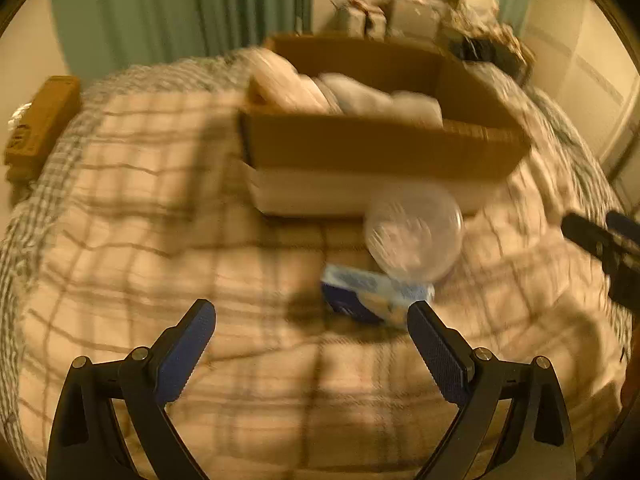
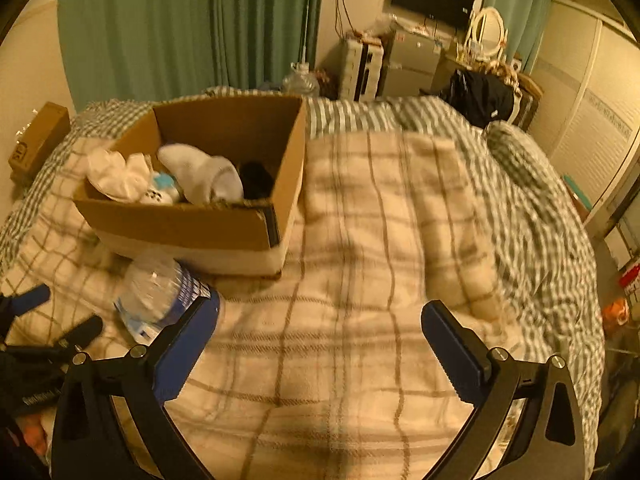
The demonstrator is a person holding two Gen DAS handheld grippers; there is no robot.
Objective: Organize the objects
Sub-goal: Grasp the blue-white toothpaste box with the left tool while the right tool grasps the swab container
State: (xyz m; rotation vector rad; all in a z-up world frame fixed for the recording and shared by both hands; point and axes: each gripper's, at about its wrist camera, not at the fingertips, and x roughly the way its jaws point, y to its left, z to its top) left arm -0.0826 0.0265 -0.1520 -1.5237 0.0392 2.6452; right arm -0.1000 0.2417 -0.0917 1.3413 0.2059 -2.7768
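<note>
1. The left gripper (image 1: 311,314) is standing wide open over the blanket (image 1: 280,380), with nothing between its fingers.
2. The right gripper (image 2: 320,316) is also spread wide and holding nothing, above bare plaid blanket (image 2: 360,260).
3. A small blue-and-white pack (image 1: 372,296) is lying on the blanket just past the left gripper's right finger; blur is hiding what it is.
4. A clear bottle (image 1: 414,236) is lying on its side, touching the pack and just in front of the box (image 1: 380,148). In the right view the bottle (image 2: 156,292) is showing beside the right gripper's left finger.
5. The box (image 2: 180,228) is sitting open on the bed, holding white socks (image 2: 204,176), other white cloth and something dark.
6. Beyond, a striped cover (image 2: 520,184) is lying along the bed's far side.
7. Green curtains (image 2: 180,28) are hanging at the back.
</note>
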